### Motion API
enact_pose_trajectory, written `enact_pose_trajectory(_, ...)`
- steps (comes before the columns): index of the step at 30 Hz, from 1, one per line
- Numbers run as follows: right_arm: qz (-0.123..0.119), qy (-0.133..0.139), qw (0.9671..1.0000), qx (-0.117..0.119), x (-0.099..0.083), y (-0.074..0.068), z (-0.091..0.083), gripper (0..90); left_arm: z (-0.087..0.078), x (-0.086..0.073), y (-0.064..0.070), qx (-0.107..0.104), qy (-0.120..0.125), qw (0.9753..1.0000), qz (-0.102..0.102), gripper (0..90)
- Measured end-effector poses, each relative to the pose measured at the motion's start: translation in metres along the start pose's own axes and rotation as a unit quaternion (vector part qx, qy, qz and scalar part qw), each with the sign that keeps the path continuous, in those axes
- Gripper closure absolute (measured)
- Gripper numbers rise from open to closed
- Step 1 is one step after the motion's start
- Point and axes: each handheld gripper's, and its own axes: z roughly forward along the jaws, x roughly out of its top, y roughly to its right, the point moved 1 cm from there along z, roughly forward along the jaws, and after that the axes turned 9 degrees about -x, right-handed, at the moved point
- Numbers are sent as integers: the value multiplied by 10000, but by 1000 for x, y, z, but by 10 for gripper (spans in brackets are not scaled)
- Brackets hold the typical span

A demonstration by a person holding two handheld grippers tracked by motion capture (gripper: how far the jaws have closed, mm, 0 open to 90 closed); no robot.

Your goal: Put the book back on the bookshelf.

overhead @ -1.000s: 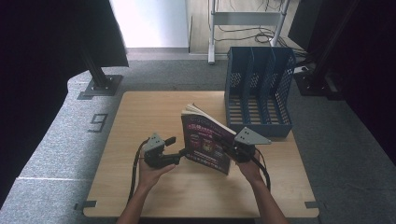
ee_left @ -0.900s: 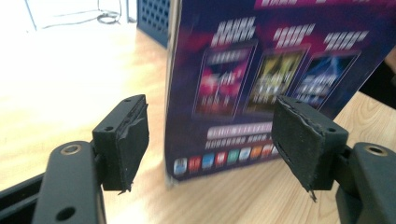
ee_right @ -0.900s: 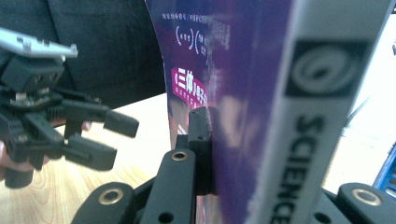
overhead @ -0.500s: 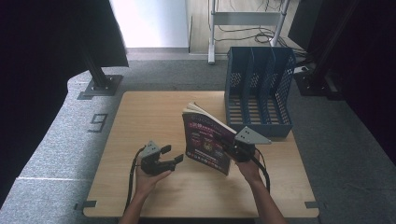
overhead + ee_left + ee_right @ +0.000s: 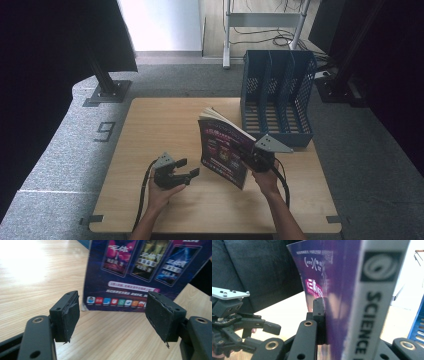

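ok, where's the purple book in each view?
High view: book upright at table centre, clamped by the right tongs.
Left gripper view: its back cover fills the upper middle, beyond the open tongs.
Right gripper view: edge-on, centre, spine toward the camera.
Shared landmark: wooden table.

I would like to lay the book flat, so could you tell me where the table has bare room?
Free: the table left and far of the book, up to the file rack. Crowded: the near middle, with left gripper and right gripper.
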Motion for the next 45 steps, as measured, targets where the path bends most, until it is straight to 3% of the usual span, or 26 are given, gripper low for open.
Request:
enact_pose_trajectory(12,249,10,9996,-94,-1,4,0,815,0,0,1,106,-66,9999,33,286)
enact_pose_trajectory(36,251,380,9984,-325,14,3,-18,816,-4,0,-6,285,-208,9993,-131,292)
enact_pose_trajectory(45,288,578,9968,-472,22,11,-30,816,-4,0,-7,319,-295,9990,-133,292)
